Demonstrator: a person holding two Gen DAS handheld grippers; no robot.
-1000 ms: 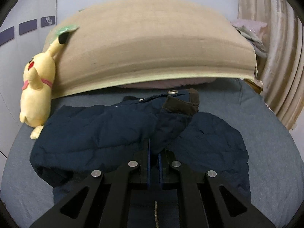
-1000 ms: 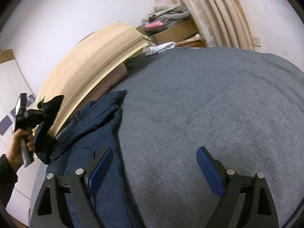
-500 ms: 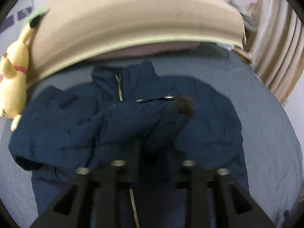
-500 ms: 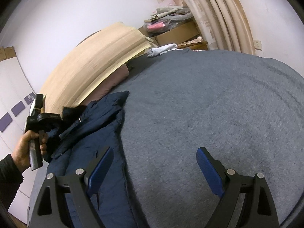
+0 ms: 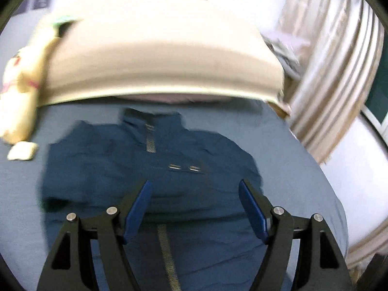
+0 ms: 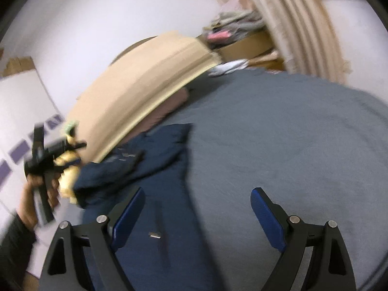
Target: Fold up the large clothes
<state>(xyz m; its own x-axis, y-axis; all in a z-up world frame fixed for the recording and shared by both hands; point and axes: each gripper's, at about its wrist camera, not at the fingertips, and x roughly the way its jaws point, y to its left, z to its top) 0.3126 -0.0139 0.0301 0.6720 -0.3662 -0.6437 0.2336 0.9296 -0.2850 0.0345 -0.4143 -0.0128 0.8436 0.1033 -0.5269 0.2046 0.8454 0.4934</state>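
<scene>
Exposure: dim room; the headboard (image 5: 157,55) and the far wall (image 6: 101,24) are washed out, nearly white.
Light source: not in view; light is soft and even.
Shadows: a dark fold at the left edge of the jacket (image 5: 150,177).
Blur: motion smear in both views; the plush toy (image 5: 19,97) and curtain (image 5: 334,72) streak; gripper fingers (image 5: 137,208) stay sharp.
Distortion: fisheye bending, black vignette at corners.

Black grippers (image 5: 195,186) with blue pads (image 5: 138,206), silver screws; seemingly dark sleeve (image 6: 14,237)
</scene>
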